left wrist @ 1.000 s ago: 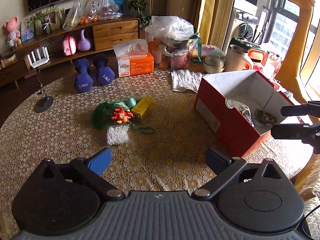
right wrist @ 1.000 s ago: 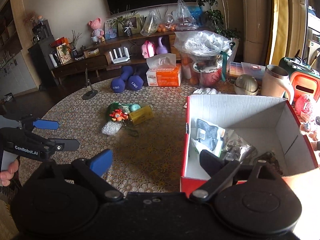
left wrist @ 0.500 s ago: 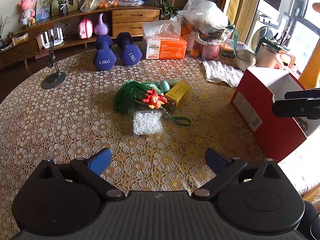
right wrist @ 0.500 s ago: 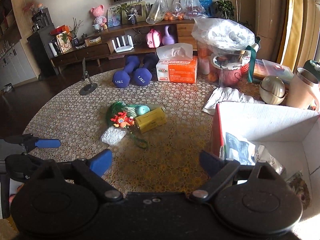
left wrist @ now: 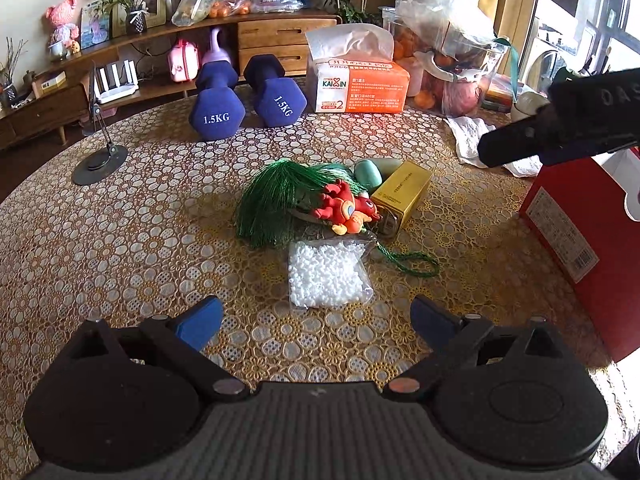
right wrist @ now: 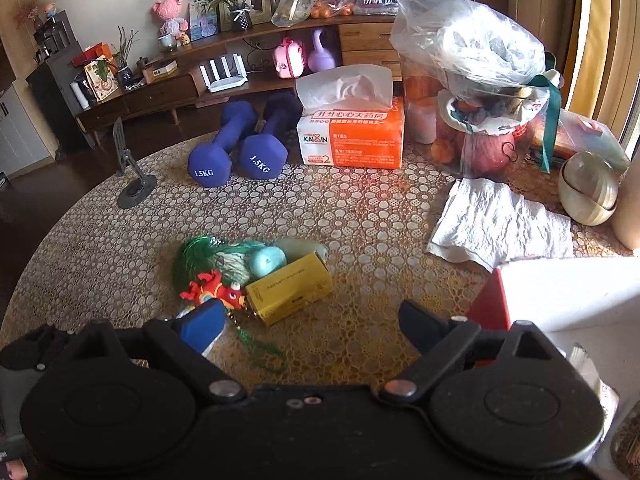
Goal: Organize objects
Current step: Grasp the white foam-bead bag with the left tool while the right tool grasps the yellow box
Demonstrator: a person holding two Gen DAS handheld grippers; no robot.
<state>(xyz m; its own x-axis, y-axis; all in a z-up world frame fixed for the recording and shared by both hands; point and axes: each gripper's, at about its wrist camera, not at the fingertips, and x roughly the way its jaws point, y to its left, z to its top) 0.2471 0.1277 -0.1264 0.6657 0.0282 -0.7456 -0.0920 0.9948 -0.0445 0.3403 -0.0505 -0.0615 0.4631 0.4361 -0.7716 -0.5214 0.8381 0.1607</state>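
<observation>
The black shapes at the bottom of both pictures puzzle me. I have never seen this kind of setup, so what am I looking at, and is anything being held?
There is no robot: a person carries a hand-held two-finger claw in each hand, each with a wide-angle camera looking forward along its fingers. The black shapes are those claws. One picture comes from the left claw, the other from the right claw. Both are open and hold nothing. On the patterned table lie a bag of white beads, a red toy, a green tassel, a gold box, two dumbbells and a tissue box. A red box stands at the right.
</observation>
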